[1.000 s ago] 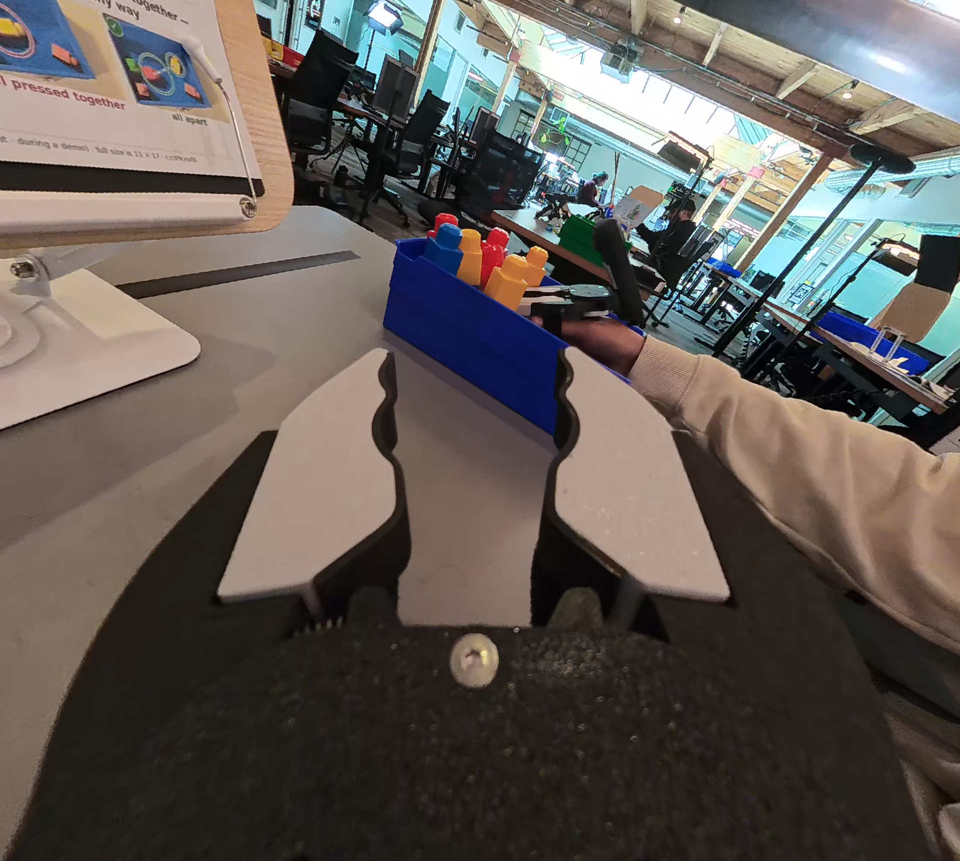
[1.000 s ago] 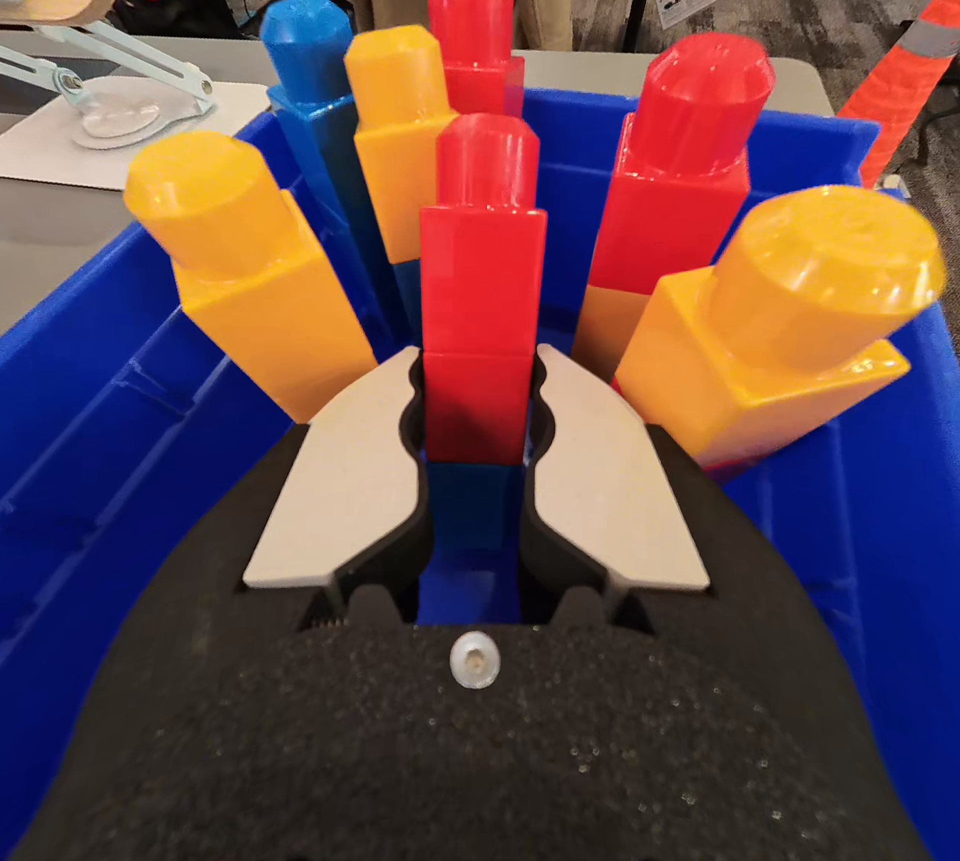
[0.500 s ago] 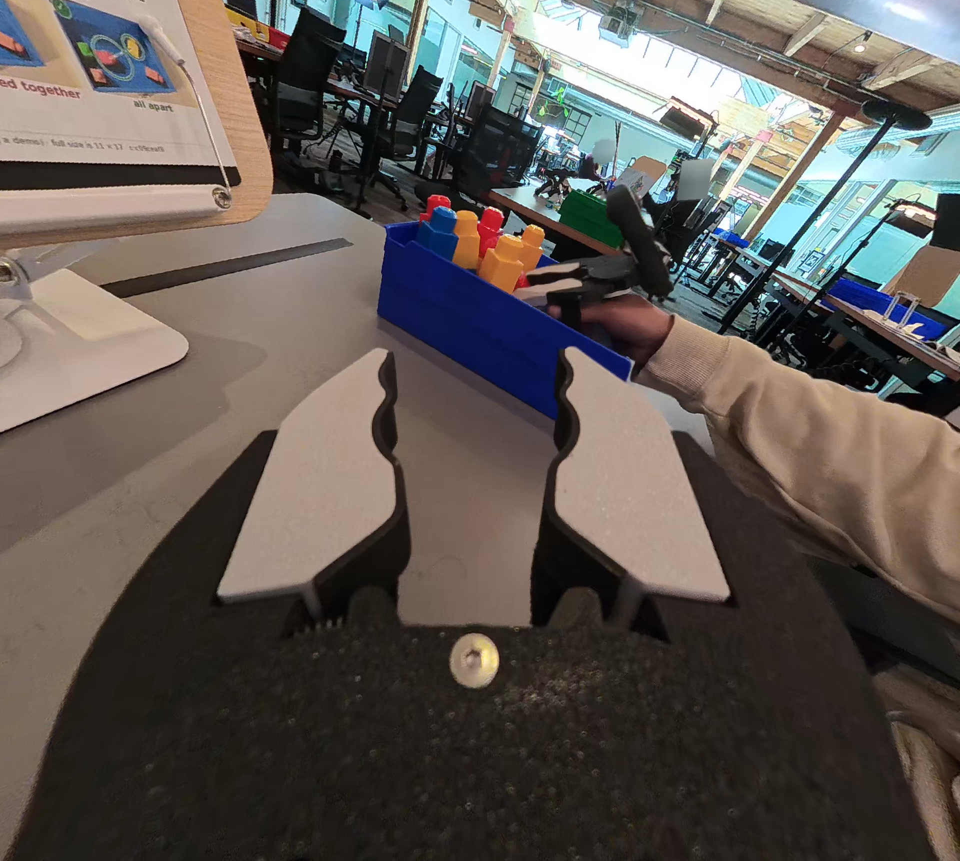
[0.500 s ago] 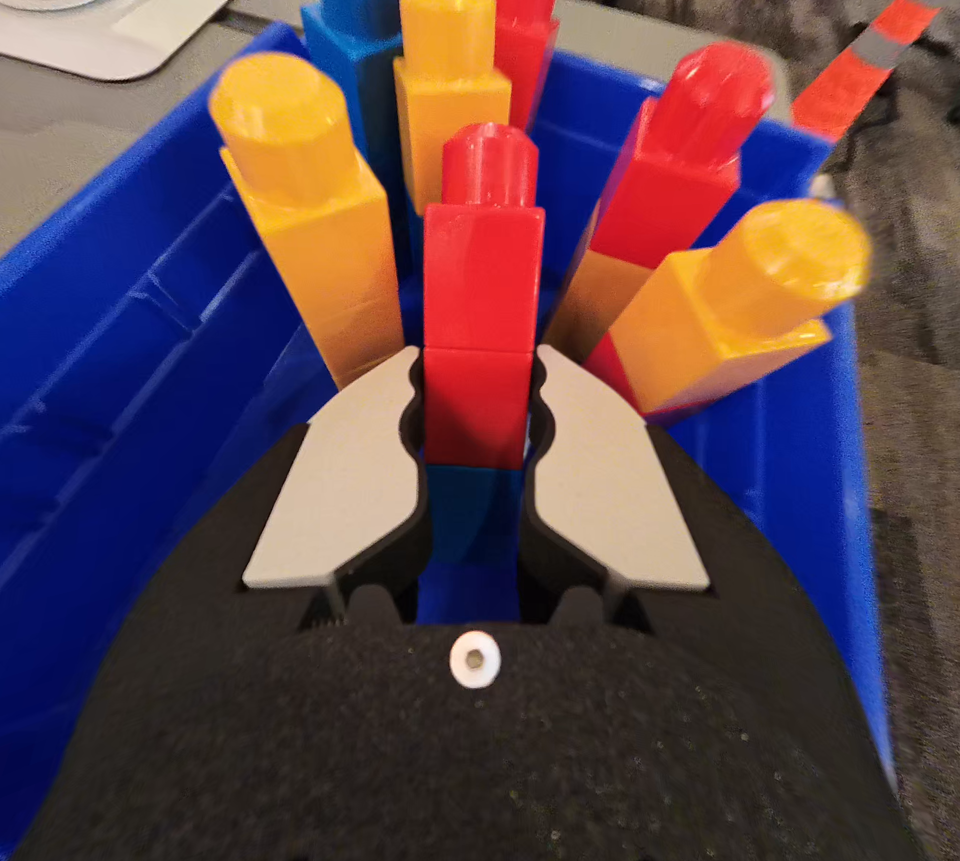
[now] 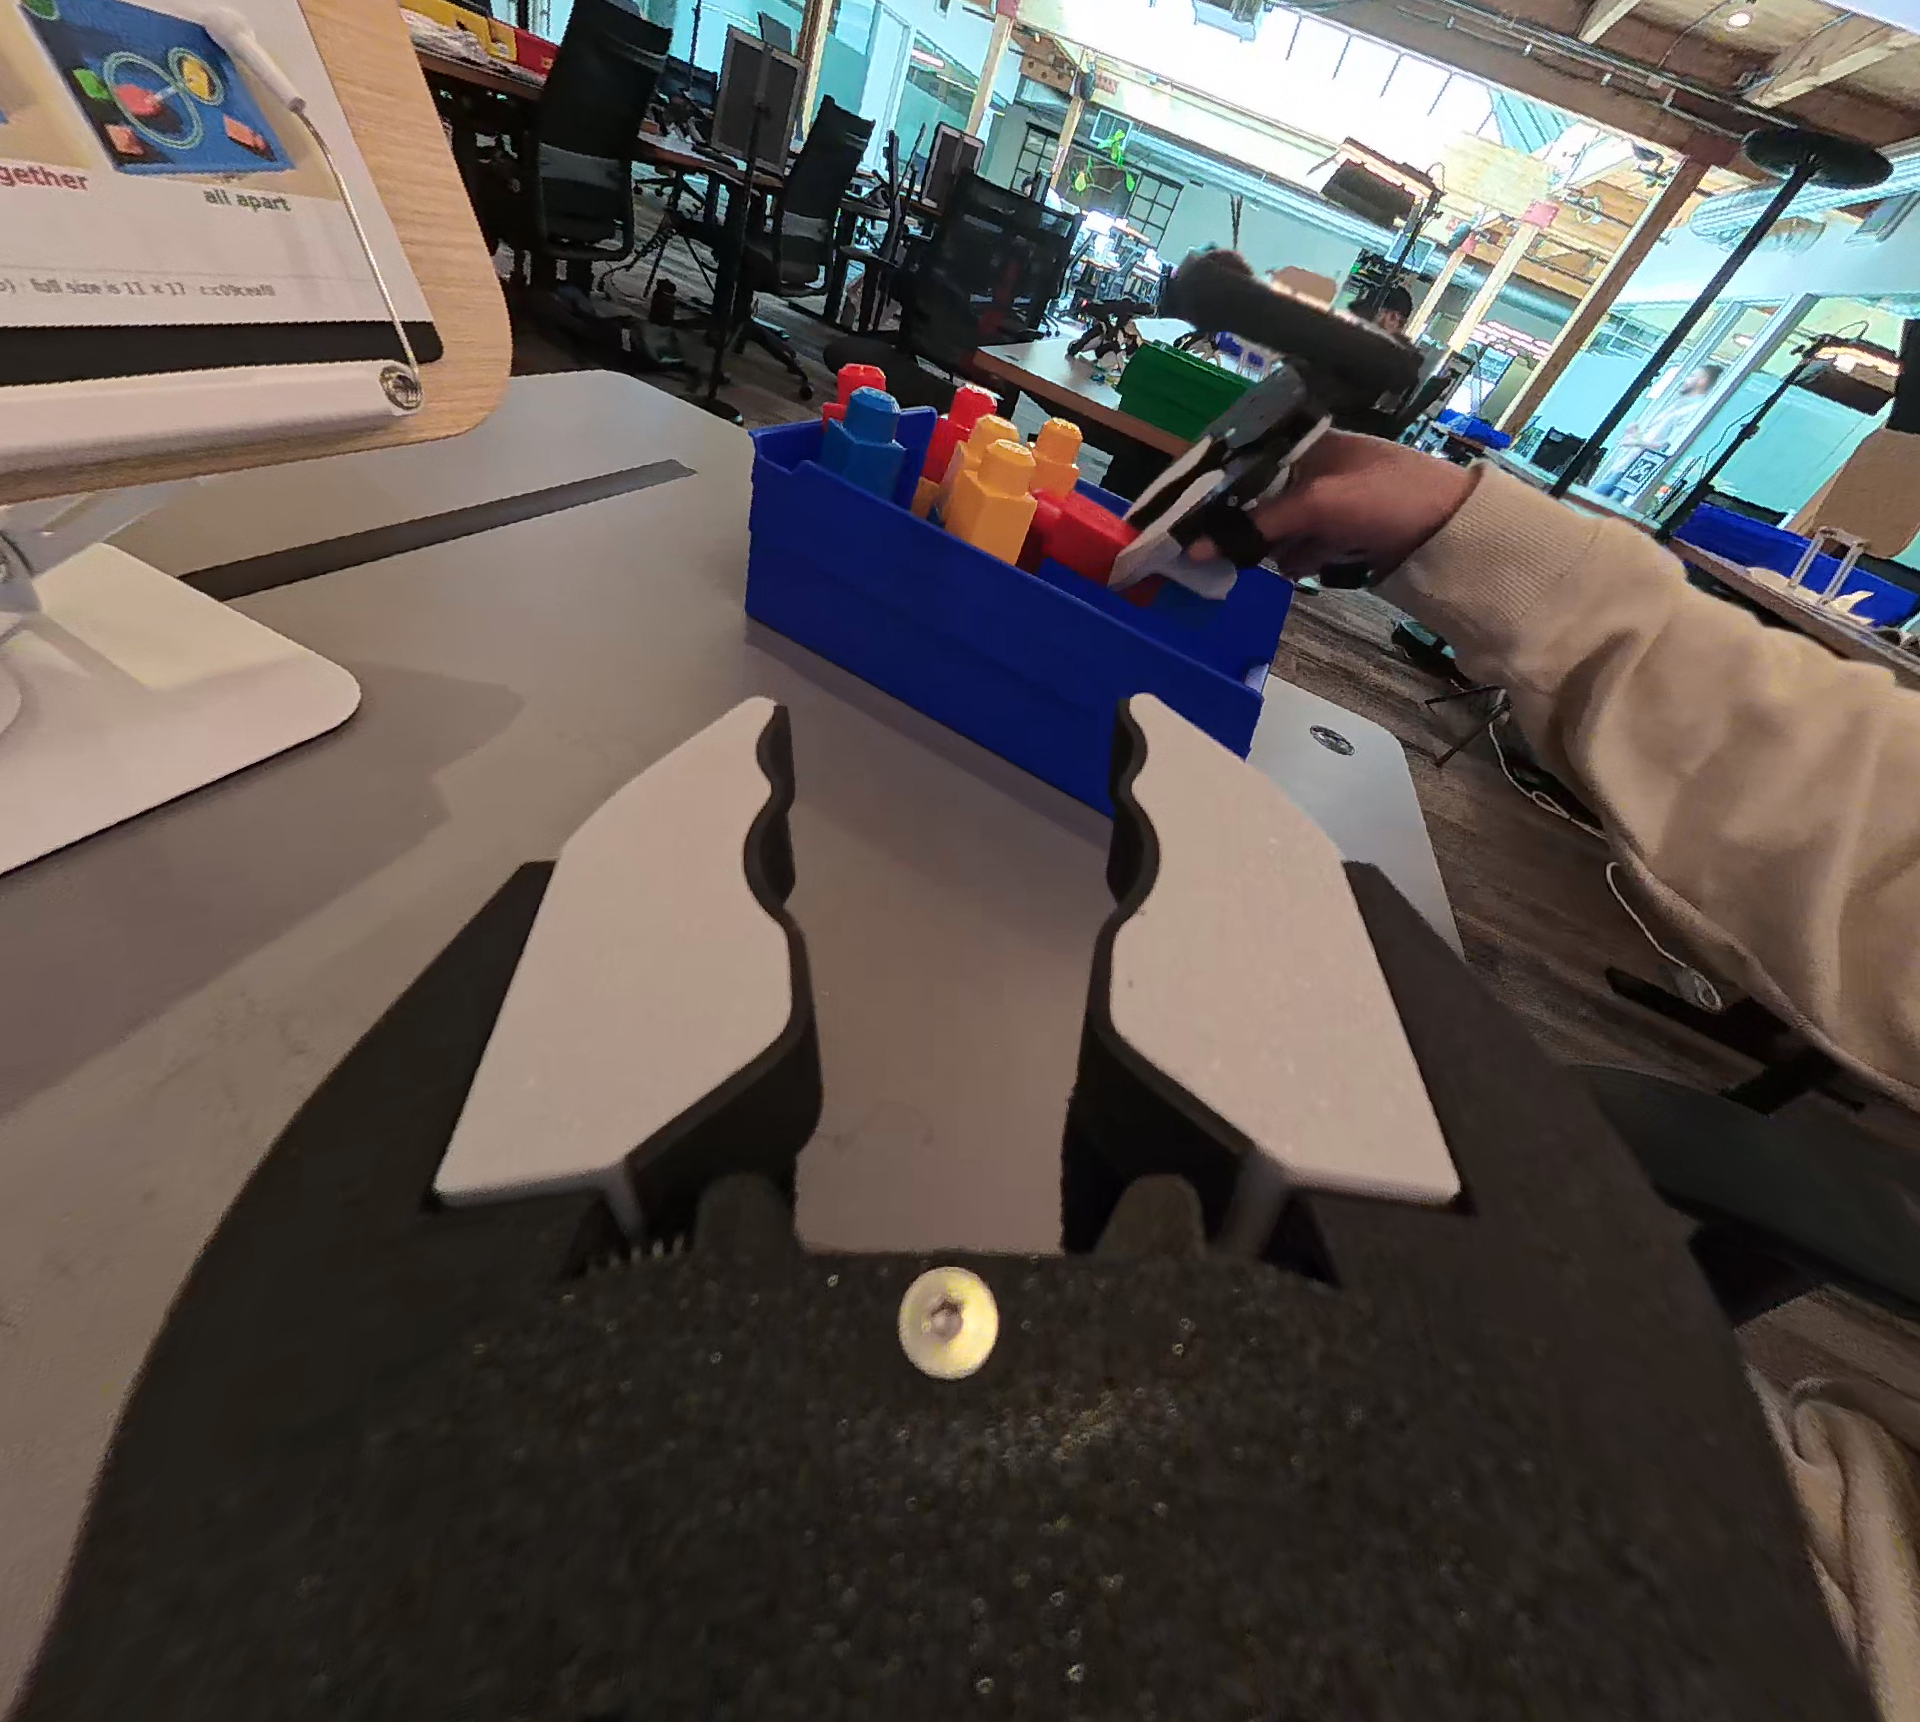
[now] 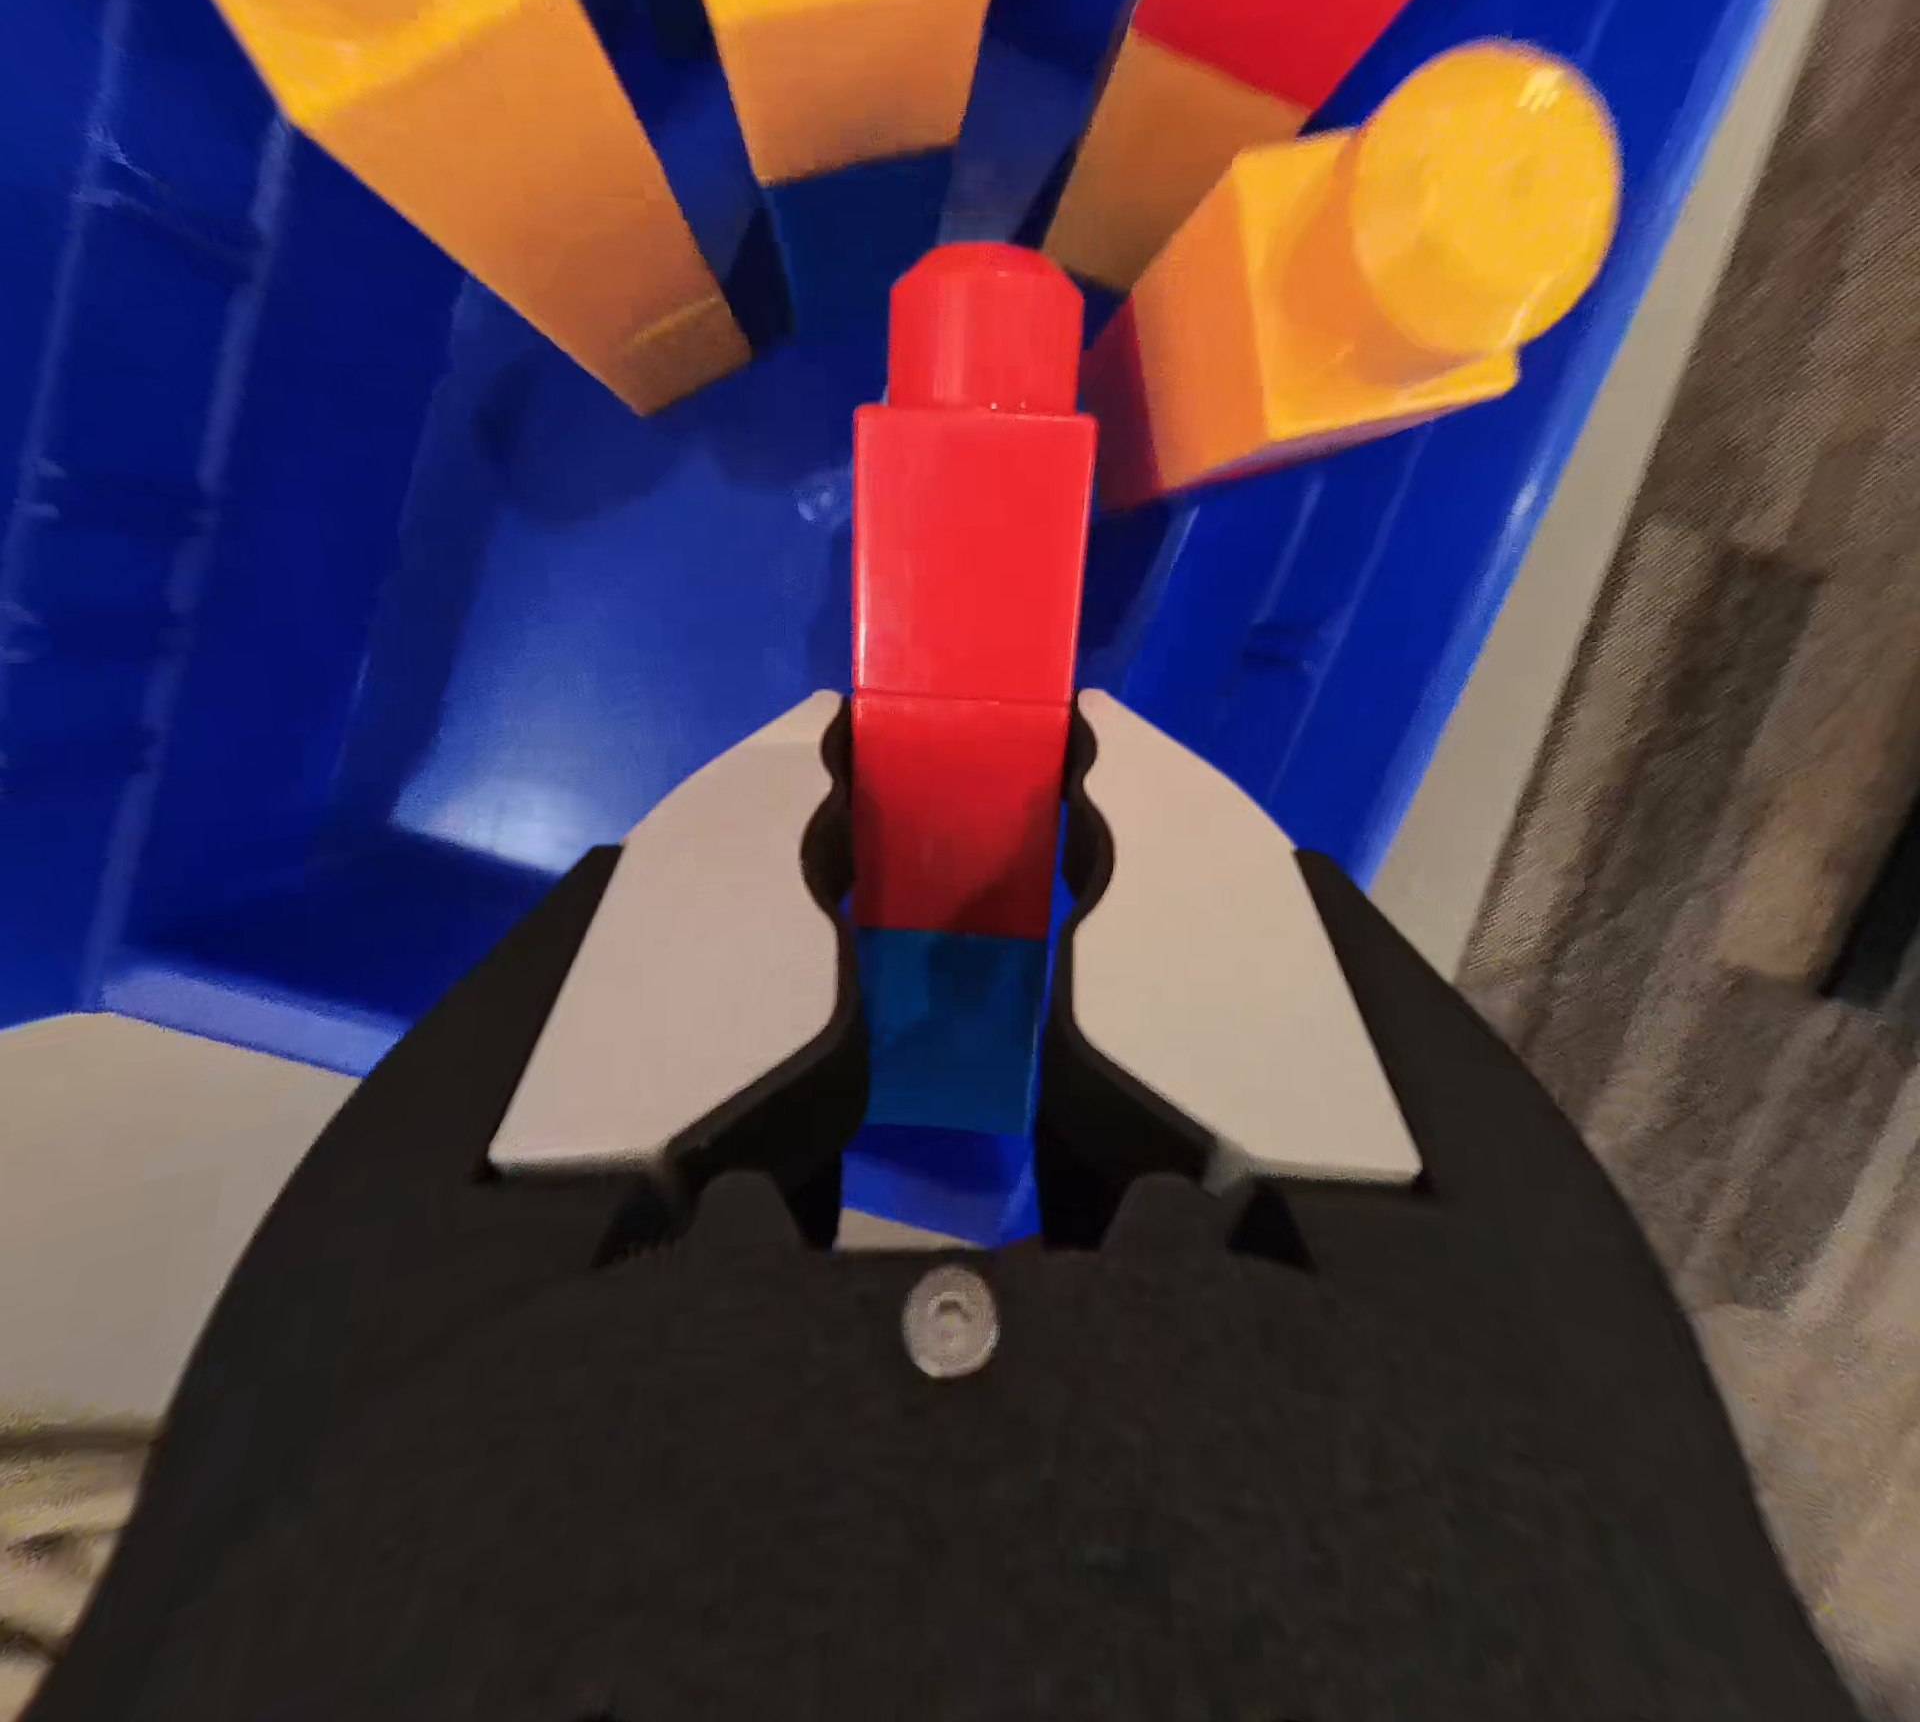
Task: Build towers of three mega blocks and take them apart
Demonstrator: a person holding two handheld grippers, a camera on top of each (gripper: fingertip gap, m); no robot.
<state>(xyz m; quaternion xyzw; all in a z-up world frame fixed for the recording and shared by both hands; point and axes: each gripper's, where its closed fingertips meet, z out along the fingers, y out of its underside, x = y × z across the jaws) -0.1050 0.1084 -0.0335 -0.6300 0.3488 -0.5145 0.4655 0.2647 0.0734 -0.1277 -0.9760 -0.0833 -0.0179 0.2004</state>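
Note:
My right gripper (image 6: 961,737) is shut on a tower of two red blocks on a blue block (image 6: 971,592); both pads press its middle red block. It points the tower stud-first down into the blue bin (image 6: 312,654). Several towers of yellow, red and blue blocks (image 6: 436,72) stand in the bin ahead. In the left wrist view my left gripper (image 5: 951,758) is open and empty over the grey table (image 5: 499,685), just short of the bin (image 5: 987,664). That view also shows the right gripper (image 5: 1195,519) tipped into the bin's right end with the red tower (image 5: 1086,534).
A white stand base (image 5: 156,696) with a wooden instruction board (image 5: 208,114) is at the left of the table. A person's cream sleeve (image 5: 1662,737) reaches in from the right. The table's right edge (image 5: 1392,799) lies beside the bin, with floor beyond.
My right gripper has tipped downward with the tower still held, from level with the standing towers to pointing at the bin floor. The left gripper stays open, its view shifted slightly right.

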